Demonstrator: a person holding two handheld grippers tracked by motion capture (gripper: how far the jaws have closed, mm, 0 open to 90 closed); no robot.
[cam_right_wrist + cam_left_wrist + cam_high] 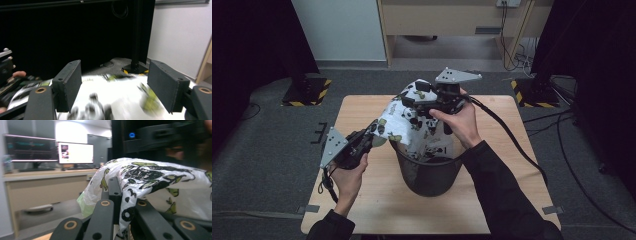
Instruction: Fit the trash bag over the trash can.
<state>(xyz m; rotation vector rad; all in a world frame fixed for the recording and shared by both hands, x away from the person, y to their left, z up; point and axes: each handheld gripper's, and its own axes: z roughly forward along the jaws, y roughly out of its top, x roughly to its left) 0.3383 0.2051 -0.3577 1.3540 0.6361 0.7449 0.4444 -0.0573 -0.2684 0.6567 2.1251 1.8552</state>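
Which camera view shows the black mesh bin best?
The high view: the black mesh bin stands whole on the table, with the panda-print bag draped into it. The two gripper views give the bag, not the bin itself.

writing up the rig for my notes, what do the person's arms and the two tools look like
Both tools are black, each topped by a grey three-cornered plate with small holes. The left tool has brass-coloured pivot pins on its linkage; the right tool has flat rectangular black jaws and a thick black cable. Both arms wear dark long sleeves.
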